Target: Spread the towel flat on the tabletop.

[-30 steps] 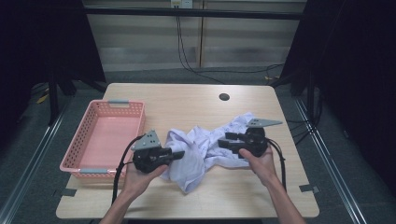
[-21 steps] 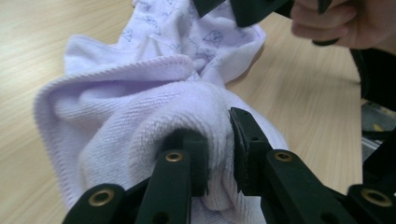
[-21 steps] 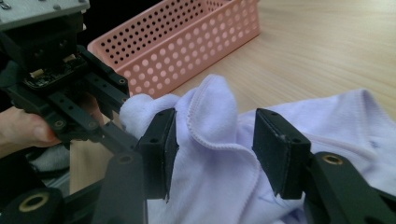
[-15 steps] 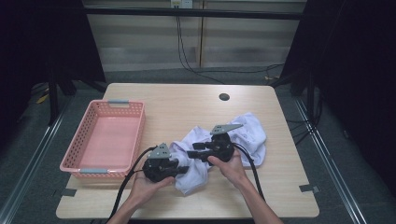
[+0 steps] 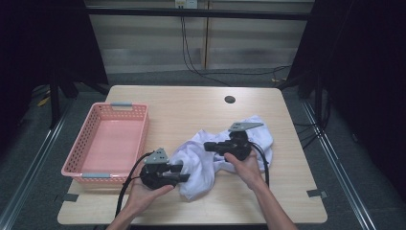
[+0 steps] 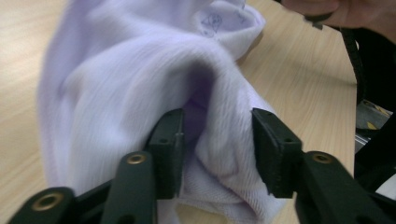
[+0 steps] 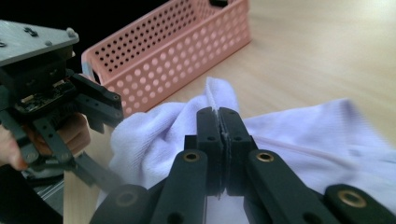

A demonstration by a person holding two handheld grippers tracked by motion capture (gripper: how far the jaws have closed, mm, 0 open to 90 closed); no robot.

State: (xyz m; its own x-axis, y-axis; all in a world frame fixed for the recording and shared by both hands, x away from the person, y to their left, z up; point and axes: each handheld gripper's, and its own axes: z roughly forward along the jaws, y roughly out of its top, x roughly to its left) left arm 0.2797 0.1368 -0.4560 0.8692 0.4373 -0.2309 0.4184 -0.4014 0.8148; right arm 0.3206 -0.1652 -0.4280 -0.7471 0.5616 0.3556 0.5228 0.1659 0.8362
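Observation:
A crumpled white cloth (image 5: 201, 163) lies on the wooden table (image 5: 191, 110), right of centre near the front. My right gripper (image 5: 207, 145) points left over its middle; its jaws have just been closing and are shut on a thin raised fold of the cloth (image 7: 317, 135), pinched at the pads (image 7: 218, 116). My left gripper (image 5: 184, 172) rests at the cloth's near-left edge, pointing right. Its jaws (image 6: 219, 144) have just been opening and stand apart, with a thick fold of cloth (image 6: 140, 84) loose between them. The right gripper view shows the left gripper (image 7: 114, 149) close by.
A pink perforated basket (image 5: 110, 143) with nothing in it stands at the table's left side, also seen in the right gripper view (image 7: 177, 46). A small dark hole (image 5: 230, 99) marks the tabletop at the back. Cables trail from both grippers toward the front edge.
The right gripper moved left over the cloth toward the left one and closed on a fold. The cloth bunched up toward the middle. The left jaws opened.

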